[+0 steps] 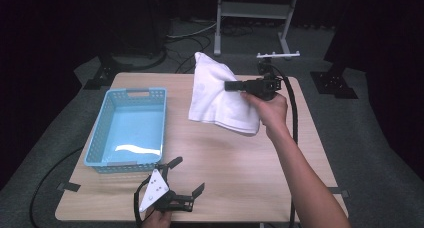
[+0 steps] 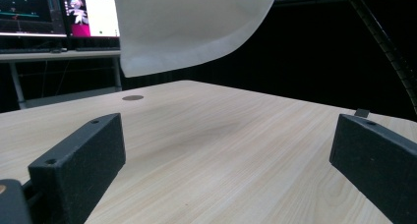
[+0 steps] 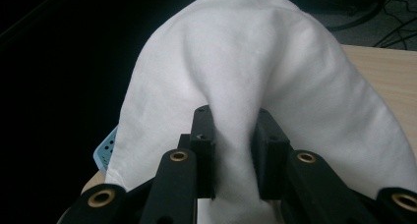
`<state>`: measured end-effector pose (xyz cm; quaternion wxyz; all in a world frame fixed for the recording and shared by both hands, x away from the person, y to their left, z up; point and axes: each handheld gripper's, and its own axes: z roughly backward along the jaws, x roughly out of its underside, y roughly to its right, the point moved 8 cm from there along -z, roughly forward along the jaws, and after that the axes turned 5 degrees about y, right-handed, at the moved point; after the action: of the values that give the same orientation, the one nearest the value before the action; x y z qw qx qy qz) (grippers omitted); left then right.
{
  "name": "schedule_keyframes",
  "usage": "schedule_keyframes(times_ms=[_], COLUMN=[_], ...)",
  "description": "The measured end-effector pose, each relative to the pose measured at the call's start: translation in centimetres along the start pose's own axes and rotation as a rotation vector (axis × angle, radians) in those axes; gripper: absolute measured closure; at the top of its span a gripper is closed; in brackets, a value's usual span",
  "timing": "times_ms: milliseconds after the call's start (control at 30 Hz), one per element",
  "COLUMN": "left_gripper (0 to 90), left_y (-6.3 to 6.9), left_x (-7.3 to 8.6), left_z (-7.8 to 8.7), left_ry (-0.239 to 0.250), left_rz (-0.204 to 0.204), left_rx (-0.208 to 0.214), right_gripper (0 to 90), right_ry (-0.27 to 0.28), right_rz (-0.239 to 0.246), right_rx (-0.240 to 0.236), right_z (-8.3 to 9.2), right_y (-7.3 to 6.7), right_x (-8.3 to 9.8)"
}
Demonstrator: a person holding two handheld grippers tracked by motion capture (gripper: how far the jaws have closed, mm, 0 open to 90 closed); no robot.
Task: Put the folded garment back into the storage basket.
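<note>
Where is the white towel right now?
The white towel hangs above the table's far right half in the high view, pinched by the right gripper, just right of the empty blue basket.

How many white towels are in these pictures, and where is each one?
1. The white towel hangs above the table, pinched by the right gripper, right of the blue basket. None seems hidden.

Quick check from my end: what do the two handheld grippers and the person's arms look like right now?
Both grippers are black with blocky rectangular jaws. The left gripper carries a grey three-cornered plate dotted with small holes. The right gripper trails a thick black ribbed cable, and brass-coloured rings mark its linkage joints. The right forearm is bare, no sleeve in view.
</note>
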<state>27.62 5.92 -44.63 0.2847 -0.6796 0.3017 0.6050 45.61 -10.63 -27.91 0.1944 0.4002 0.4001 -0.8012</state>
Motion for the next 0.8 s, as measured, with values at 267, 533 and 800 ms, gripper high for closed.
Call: schedule_keyframes(times_ms=[267,533,800], left_gripper=[0.0,0.0,0.0], left_y=[0.0,0.0,0.0], left_x=[0.0,0.0,0.0], left_z=[0.0,0.0,0.0], left_ry=[0.0,0.0,0.0], left_rz=[0.0,0.0,0.0], left_rx=[0.0,0.0,0.0], right_gripper=[74.8,74.7,74.7], right_ry=[-0.011,-0.016,-0.017], right_rz=[0.011,0.019,0.015], right_rx=[-0.01,-0.023,-0.034], right_z=[-1.2,-2.3,-3.3], right_y=[-0.8,-1.6,-2.4], right_x=[-0.4,-0.7,-1.0])
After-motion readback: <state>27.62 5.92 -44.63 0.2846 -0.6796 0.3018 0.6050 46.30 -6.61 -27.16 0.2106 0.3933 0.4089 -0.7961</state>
